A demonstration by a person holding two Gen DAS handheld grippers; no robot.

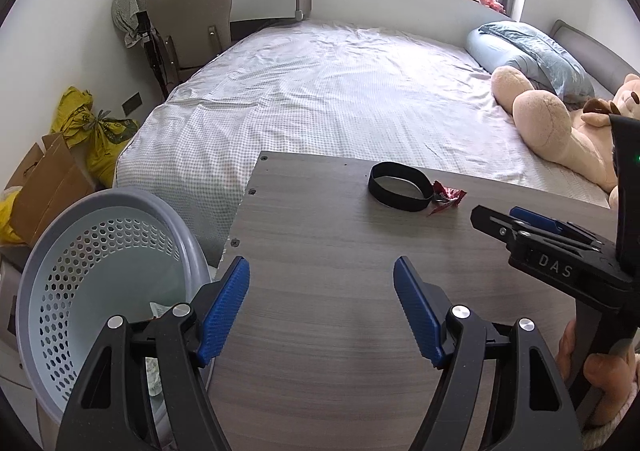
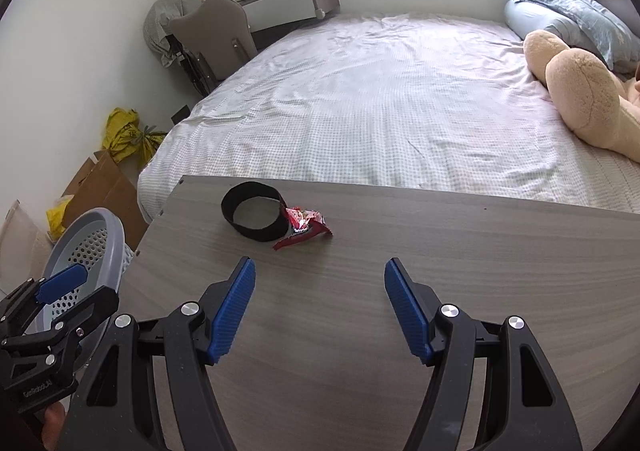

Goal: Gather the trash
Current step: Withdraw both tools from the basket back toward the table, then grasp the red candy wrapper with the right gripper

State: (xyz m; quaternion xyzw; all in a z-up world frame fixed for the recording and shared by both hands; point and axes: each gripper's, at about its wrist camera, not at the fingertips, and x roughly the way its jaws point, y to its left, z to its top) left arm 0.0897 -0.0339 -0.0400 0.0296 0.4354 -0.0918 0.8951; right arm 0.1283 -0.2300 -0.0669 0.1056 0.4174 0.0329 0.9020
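Red wrapper [image 2: 303,229] lying on table [image 2: 360,331], touching black band [image 2: 256,216] — not yet picked up. Right gripper [image 2: 319,305] hovering short of it, jaws released, nothing between. Left gripper [image 1: 321,309] likewise spread and empty beside basket [image 1: 100,275] — basket already holding some scraps. Wrapper pickup and drop remaining.

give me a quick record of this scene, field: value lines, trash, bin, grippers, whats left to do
surface: wood-grain table against a bed
trash: red snack wrapper on the table, touching a black band
bin: grey perforated basket off the table's left edge, some scraps inside
left gripper: open, empty, above the table
right gripper: open, empty, wrapper ahead of it to the left
left to do: wrapper not yet picked up
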